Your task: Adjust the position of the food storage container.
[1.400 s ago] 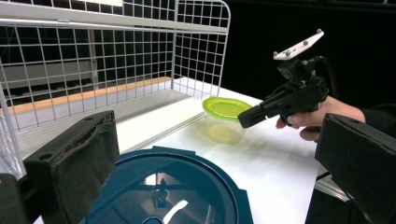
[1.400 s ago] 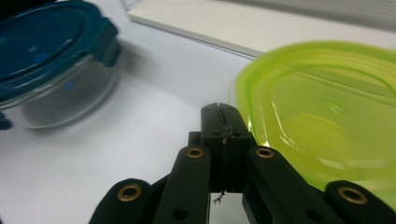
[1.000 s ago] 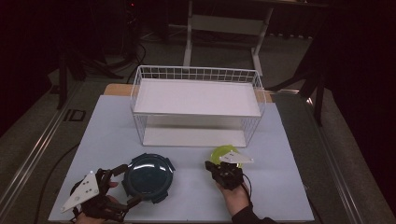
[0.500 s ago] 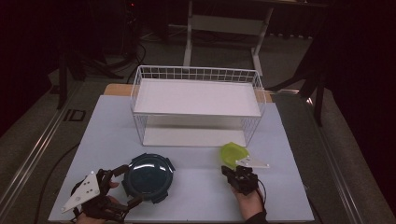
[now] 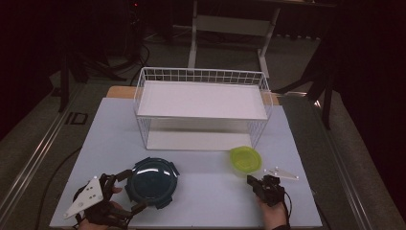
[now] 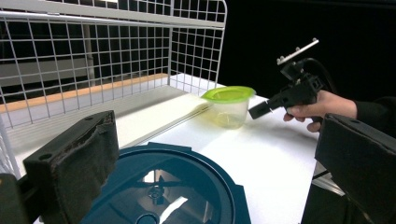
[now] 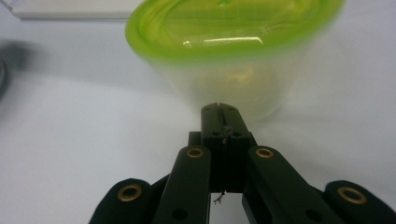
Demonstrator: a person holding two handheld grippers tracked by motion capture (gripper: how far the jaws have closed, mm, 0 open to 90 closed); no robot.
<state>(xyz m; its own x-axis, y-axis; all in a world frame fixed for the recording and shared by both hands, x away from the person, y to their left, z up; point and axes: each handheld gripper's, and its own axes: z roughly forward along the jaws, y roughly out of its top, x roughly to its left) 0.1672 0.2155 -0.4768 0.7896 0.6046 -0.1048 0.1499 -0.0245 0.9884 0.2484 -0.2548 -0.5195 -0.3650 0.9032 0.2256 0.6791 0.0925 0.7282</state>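
A clear cup with a green lid (image 5: 245, 160) (image 7: 233, 56) stands upright on the white table, in front of the wire rack's right end. My right gripper (image 5: 251, 181) (image 7: 219, 112) is shut, empty, its tip just short of the cup's wall. A round dark-blue container lid (image 5: 153, 182) (image 6: 163, 186) lies flat at the front left. My left gripper (image 5: 131, 191) (image 6: 219, 140) is open, one jaw on each side of the blue lid's near edge, not pressing it. In the left gripper view the cup (image 6: 229, 105) and the right gripper (image 6: 261, 108) appear farther off.
A white wire rack (image 5: 201, 76) with an upper shelf and a lower tray stands mid-table behind both objects. The white tabletop (image 5: 210, 191) has bare room between lid and cup. Dark floor and stands surround the table.
The cup was tilted in my right gripper and moved right; now it stands upright, let go. The right gripper has drawn back, shut. The left gripper has not moved.
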